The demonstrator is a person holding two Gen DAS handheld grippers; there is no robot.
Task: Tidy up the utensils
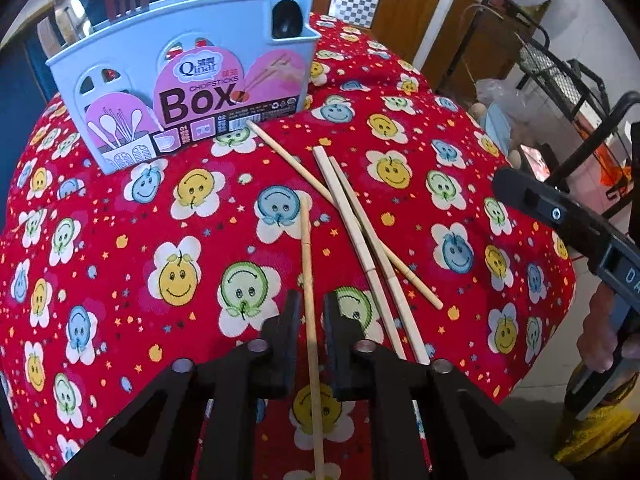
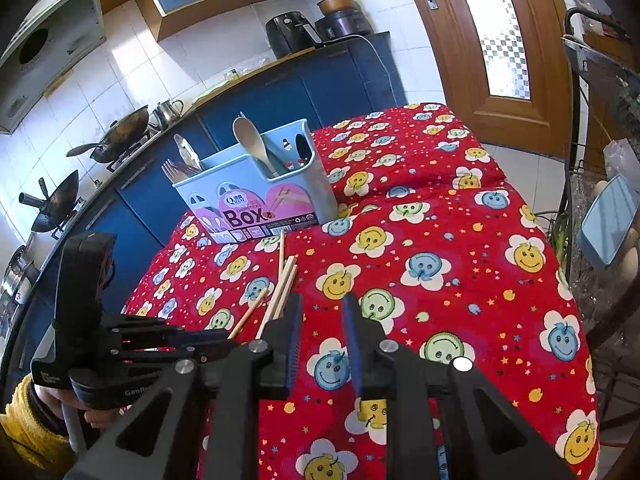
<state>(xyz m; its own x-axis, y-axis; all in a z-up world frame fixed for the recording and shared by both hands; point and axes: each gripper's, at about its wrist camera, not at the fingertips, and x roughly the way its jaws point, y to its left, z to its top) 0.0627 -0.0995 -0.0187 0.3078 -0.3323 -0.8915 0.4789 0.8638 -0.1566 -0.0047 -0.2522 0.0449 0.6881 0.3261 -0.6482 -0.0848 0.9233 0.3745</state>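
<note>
Left tool (image 1: 311, 312): its two black fingers are closed on a single chopstick (image 1: 307, 264), which runs between the pads.
Held chopstick, axis: long and nearly straight up the left wrist view; its far tip points toward the chopstick box, its near end passes back under the tool body. Whether the far tip rests on the cloth cannot be told.
Right tool (image 2: 322, 316): the jaws stand a little apart with nothing between them, only cloth showing in the gap; it hovers over the worktop.
Loose chopsticks (image 1: 360, 240): three lie on the cloth just right of the left tool. Two pale ones lie side by side, touching or nearly so; a third crosses under them on a diagonal, its far tip close to the foot of the box.
Worktop (image 2: 460, 220): covered by a red cloth printed with smiley-face flowers in yellow, blue and green.
Chopstick box (image 1: 188, 80): a light blue holder standing upright at the far edge of the worktop, beyond all the chopsticks. It holds forks, spoons and a wooden spoon (image 2: 250, 140).
Room: a kitchen with blue cabinets, white tiled walls, woks on a stove and a wooden door (image 2: 500, 40).
</note>
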